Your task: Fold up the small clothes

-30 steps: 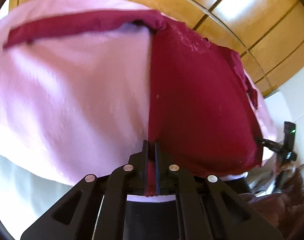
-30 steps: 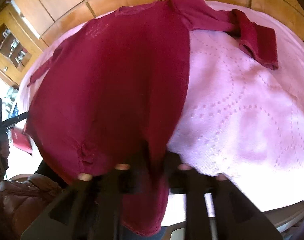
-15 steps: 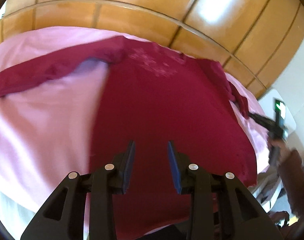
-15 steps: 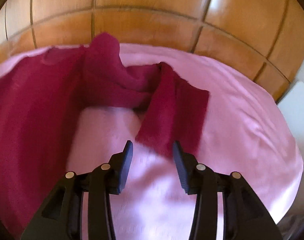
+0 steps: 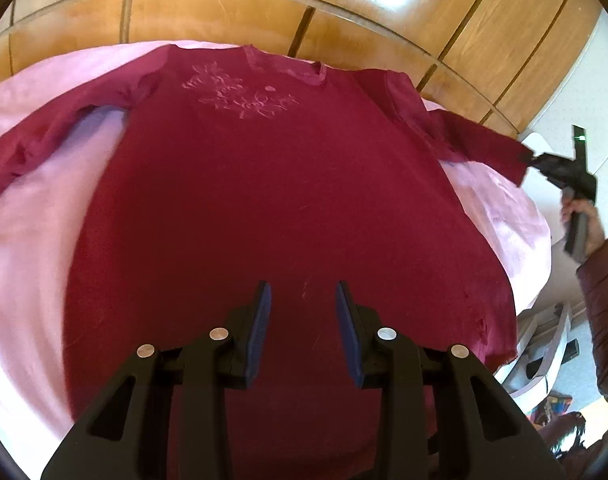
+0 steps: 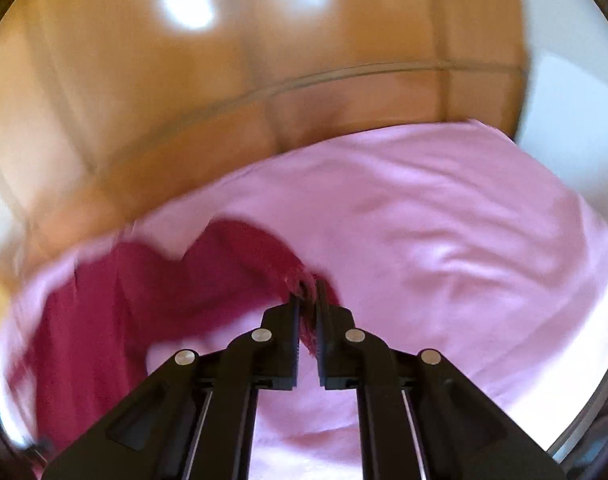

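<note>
A dark red long-sleeved shirt (image 5: pixel 272 184) lies face up on a pink sheet (image 5: pixel 28 240), neck at the far side, a pale print on its chest. My left gripper (image 5: pixel 302 292) is open and empty above the shirt's lower middle. My right gripper (image 6: pixel 308 300) is shut on the cuff of the shirt's right sleeve (image 6: pixel 288 268) and holds it out to the right; this also shows in the left wrist view (image 5: pixel 535 160). The left sleeve (image 5: pixel 48 136) lies spread to the left.
A wooden panelled wall (image 5: pixel 264 4) stands behind the bed. The sheet's right edge (image 5: pixel 539 248) drops off to a white chair and clutter (image 5: pixel 543 364) on the floor. The right wrist view is blurred.
My right gripper has closed on the right sleeve cuff and pulled it out to the right. My left gripper stays open and has drawn back, showing the whole shirt.
</note>
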The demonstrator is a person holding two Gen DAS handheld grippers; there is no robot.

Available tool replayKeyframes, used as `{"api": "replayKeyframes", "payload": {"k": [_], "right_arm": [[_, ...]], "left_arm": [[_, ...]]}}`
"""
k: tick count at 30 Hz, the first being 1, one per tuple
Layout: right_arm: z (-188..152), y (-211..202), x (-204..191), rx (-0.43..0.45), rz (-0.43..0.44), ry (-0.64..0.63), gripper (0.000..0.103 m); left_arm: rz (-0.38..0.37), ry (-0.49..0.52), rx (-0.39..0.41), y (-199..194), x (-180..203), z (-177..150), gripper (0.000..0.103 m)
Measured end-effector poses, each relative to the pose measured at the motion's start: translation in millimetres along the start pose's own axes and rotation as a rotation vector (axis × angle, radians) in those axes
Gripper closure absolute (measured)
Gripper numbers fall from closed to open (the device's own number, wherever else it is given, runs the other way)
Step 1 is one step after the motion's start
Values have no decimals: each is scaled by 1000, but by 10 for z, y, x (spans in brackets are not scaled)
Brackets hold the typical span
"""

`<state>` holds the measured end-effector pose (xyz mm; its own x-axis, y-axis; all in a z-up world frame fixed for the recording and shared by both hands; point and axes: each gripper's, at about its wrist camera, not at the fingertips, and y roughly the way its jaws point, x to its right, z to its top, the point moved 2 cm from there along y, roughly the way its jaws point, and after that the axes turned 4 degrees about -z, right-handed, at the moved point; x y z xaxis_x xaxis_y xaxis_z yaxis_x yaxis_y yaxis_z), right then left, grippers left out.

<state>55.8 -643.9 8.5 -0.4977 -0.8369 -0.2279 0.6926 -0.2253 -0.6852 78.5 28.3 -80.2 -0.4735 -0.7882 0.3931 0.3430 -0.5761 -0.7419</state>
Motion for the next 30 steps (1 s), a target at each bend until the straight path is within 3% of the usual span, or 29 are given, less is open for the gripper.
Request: {"api": "replayKeyframes", "payload": {"k": [3, 8, 11, 15, 16, 17, 18, 22, 26, 29, 30], "right_arm": [[341, 103, 420, 10, -47, 140, 97], [690, 463, 775, -18, -192, 203, 98], [603, 816, 1058, -99, -306, 231, 98], [317, 1038, 1315, -144, -373, 281, 93], [269, 993, 1340, -134, -367, 302, 79], [190, 918, 1411, -110, -330, 347, 46], [146, 847, 1454, -84, -308, 374, 38], [-209, 577, 1449, -79, -168, 418, 37], [-603, 583, 1232, -156, 15, 425, 37], [-656, 657, 1076, -146, 70, 439, 37], [-643, 689, 1041, -147, 76, 454, 37]], "left_arm": [[-8, 12, -9, 66, 65, 47, 71], [4, 22, -29, 122, 131, 56, 71], [16, 4, -41, 164, 130, 59, 71], [28, 12, -55, 210, 151, 79, 71], [30, 17, -61, 227, 163, 88, 71], [35, 24, -65, 245, 174, 99, 71], [38, 29, -66, 253, 180, 104, 71], [44, 36, -62, 301, 180, 137, 71], [54, 29, -51, 353, 165, 148, 71], [54, 18, -36, 359, 159, 141, 53], [58, 20, -28, 345, 161, 136, 52]]}}
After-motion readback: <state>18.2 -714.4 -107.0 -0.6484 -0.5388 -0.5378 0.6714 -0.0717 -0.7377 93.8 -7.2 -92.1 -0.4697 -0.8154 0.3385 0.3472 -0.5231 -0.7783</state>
